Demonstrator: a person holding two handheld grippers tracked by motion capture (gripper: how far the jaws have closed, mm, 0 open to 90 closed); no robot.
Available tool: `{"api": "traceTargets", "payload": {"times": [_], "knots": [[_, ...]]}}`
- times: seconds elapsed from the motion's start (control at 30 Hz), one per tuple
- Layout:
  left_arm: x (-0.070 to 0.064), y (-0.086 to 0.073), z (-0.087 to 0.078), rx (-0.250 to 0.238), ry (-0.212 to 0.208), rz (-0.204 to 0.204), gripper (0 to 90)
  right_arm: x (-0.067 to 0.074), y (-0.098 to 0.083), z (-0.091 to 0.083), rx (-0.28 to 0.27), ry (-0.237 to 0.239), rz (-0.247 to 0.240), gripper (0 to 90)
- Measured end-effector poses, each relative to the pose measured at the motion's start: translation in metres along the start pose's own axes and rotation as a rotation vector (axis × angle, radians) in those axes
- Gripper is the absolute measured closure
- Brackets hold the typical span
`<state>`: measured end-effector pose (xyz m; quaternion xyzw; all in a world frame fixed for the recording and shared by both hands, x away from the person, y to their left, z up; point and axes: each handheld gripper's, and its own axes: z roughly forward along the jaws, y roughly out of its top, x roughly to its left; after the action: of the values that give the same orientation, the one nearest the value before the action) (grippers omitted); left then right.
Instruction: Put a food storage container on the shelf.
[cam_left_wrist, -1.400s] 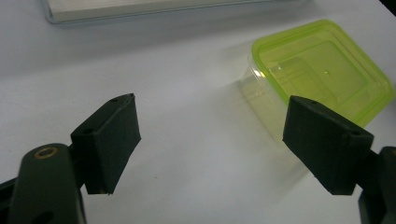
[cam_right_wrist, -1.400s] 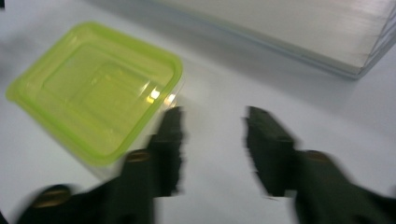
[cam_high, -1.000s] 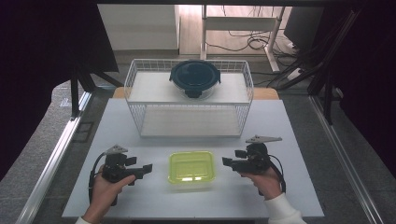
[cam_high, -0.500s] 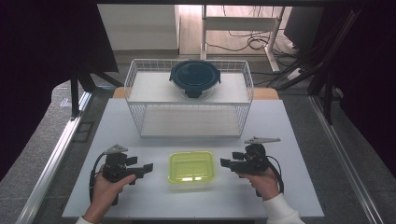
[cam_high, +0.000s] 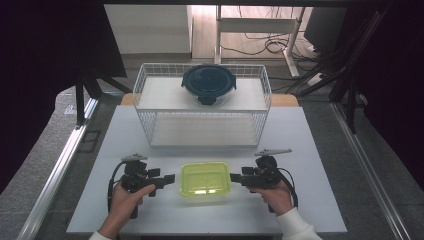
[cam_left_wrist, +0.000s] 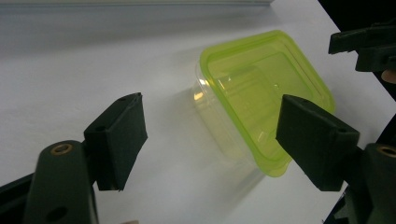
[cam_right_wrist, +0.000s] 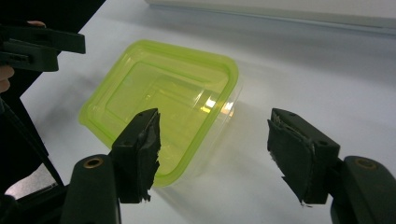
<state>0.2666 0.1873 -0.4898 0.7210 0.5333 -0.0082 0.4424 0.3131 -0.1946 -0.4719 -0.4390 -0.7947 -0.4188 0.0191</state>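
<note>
While unheld, container between hand-held grippers.

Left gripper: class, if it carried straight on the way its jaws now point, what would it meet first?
Most likely the yellow-green lidded container. The left gripper, jaws open and just closing a little with nothing between them, points at its near side across bare table. Depth is hard to judge.

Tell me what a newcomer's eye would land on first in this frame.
The bright yellow-green lidded container stands out at the near middle of the white table, flanked by the left gripper and the right gripper, both open and aimed at its ends without touching it. Behind it, a dark round lidded bowl sits on top of a white wire rack.
</note>
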Motion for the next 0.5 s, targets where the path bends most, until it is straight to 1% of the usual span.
{"api": "traceTargets", "payload": {"times": [0.13, 0.23, 0.3, 0.4, 0.47, 0.5], "knots": [[0.001, 0.001, 0.009, 0.013, -0.025, -0.037, 24.6, -0.002, -0.001, 0.006, 0.013, 0.016, 0.019, 35.0], [-0.001, 0.005, 0.016, 0.029, -0.057, -0.063, 26.3, -0.003, -0.001, 0.013, 0.023, 0.023, 0.032, 35.6], [-0.002, 0.007, 0.020, 0.033, -0.053, -0.069, 27.2, -0.003, -0.001, 0.018, 0.029, 0.031, 0.044, 36.0], [-0.001, 0.008, 0.026, 0.045, -0.060, -0.082, 28.4, -0.003, 0.000, 0.024, 0.041, 0.035, 0.050, 36.5], [0.001, 0.008, 0.029, 0.049, -0.061, -0.103, 29.1, -0.004, 0.000, 0.028, 0.048, 0.043, 0.063, 36.5], [0.002, 0.008, 0.030, 0.047, -0.070, -0.113, 29.7, -0.004, 0.000, 0.030, 0.052, 0.044, 0.063, 36.7]]}}
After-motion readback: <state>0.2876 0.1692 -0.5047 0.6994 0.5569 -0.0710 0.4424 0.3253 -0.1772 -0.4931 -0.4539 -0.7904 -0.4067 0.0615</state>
